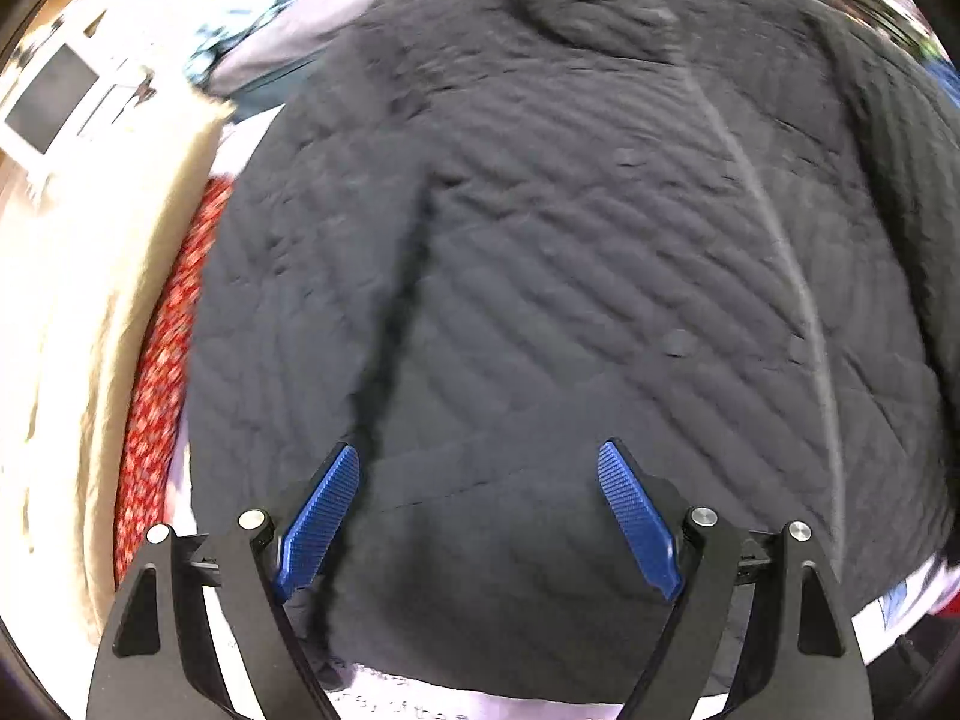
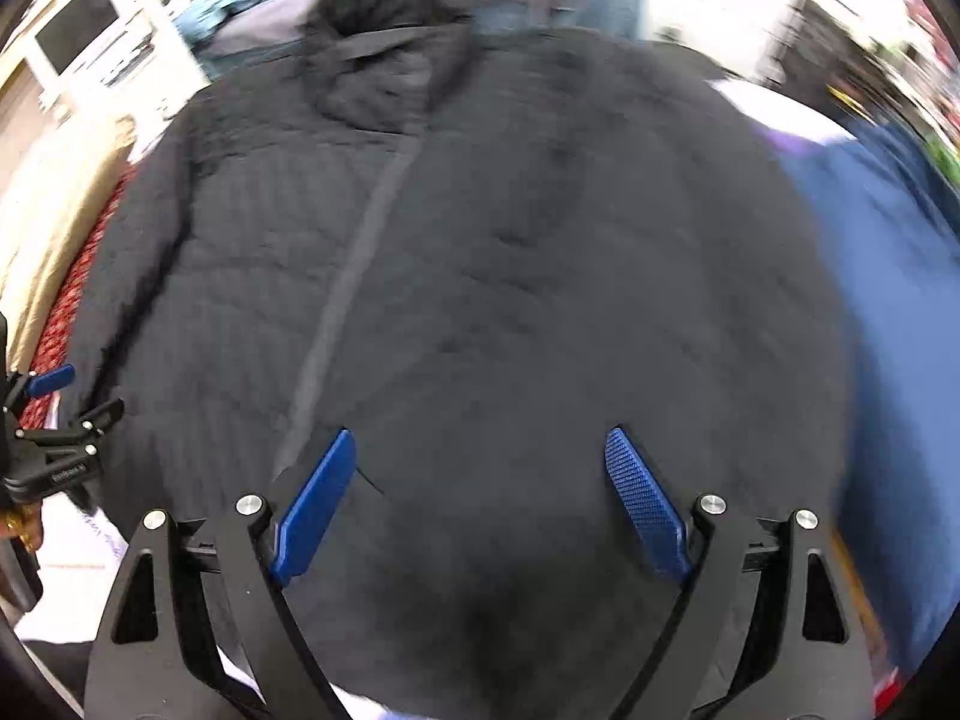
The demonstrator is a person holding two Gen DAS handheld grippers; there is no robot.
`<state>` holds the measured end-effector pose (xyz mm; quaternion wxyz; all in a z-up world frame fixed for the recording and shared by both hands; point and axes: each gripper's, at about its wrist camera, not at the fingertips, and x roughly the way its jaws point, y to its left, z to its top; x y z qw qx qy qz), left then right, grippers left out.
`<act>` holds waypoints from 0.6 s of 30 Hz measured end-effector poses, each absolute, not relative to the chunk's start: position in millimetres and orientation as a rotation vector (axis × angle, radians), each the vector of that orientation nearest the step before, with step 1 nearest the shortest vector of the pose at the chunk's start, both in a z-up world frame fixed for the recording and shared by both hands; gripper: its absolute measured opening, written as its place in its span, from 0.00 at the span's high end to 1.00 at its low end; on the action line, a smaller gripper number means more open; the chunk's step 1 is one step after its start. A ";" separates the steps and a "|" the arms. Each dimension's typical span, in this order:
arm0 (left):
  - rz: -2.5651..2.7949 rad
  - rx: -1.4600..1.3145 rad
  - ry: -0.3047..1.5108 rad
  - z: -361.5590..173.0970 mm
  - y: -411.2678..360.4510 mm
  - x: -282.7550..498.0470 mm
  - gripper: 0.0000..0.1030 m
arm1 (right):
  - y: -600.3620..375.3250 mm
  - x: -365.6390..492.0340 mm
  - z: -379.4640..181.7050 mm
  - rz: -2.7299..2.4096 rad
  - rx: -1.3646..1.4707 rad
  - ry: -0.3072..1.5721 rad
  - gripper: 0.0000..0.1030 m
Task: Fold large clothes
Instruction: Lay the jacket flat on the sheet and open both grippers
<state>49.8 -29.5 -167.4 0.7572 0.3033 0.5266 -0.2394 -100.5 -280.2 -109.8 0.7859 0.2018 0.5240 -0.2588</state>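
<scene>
Right now we are hovering both grippers over the jacket, which is lying spread flat, front up and collar away from us, on a surface crowded with other clothes; the left gripper and the right gripper are both holding their jaws spread wide with nothing between them. We are judging the quilted, padded fabric to be soft, bulky, springy and a bit slick, so we are favouring a deep pinch at a hem corner, sleeve edge or shoulder seam rather than the puffy middle.
</scene>
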 end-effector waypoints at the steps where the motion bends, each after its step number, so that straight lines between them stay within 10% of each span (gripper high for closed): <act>1: -0.550 0.677 1.143 -167.4 -35.3 41.3 0.22 | -286.6 -121.2 -108.7 -0.601 0.487 1.117 0.18; 18: -0.605 0.731 1.109 -155.4 -45.9 10.3 0.15 | -332.4 -316.5 -132.0 -0.880 1.015 0.923 0.18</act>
